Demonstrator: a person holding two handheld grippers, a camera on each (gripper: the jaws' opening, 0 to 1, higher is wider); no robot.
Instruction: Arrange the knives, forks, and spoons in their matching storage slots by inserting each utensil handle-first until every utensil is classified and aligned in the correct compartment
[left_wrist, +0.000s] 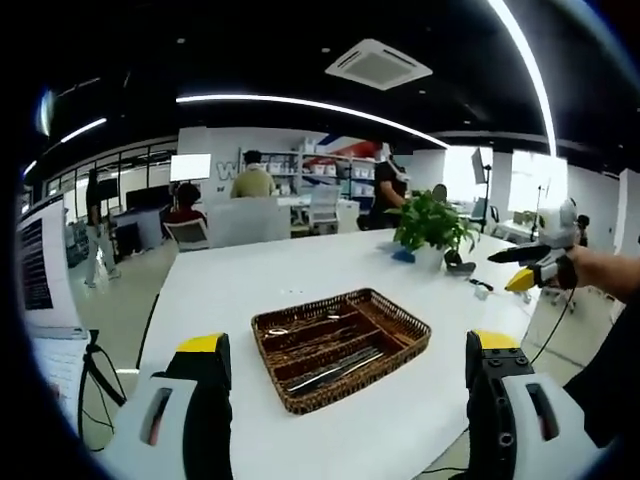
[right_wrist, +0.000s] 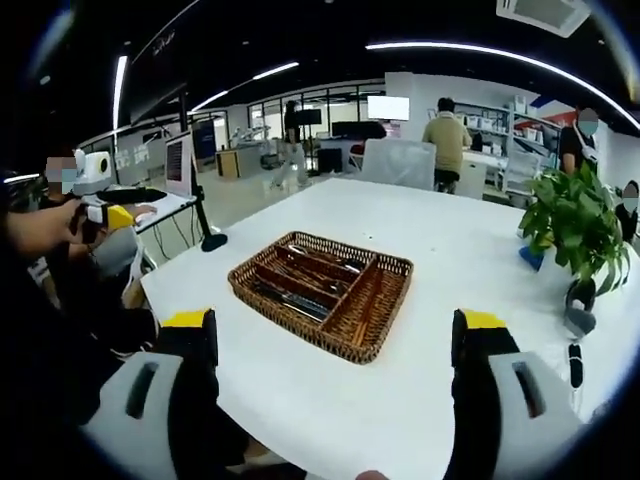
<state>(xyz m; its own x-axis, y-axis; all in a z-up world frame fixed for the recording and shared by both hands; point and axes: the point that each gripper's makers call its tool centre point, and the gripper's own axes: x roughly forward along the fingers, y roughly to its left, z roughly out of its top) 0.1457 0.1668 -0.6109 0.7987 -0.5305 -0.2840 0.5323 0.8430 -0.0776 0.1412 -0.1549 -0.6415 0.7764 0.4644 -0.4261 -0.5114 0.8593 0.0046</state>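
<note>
On the white table (left_wrist: 250, 290) sits a brown wicker tray (left_wrist: 340, 347), divided into long compartments by dark partitions. Cutlery (left_wrist: 330, 372) already lies in those compartments, mostly lengthwise, though which pieces are knives, forks or spoons is too small to tell. Seen from the right gripper view, the same tray (right_wrist: 322, 292) rests near the table's near edge, with the metal pieces (right_wrist: 300, 300) gathered in its left-hand slots. Both grippers hang above and in front of the tray, apart from it. The left gripper (left_wrist: 345, 385) has its yellow-tipped jaws spread wide with nothing between them, and the right gripper (right_wrist: 335, 345) is likewise spread wide and empty. Farther back on the table stands a potted plant (left_wrist: 432, 232), well apart from the tray, with a small dark object (left_wrist: 460, 266) beside it. Beyond the table are chairs, shelves and several people in an open office.
</note>
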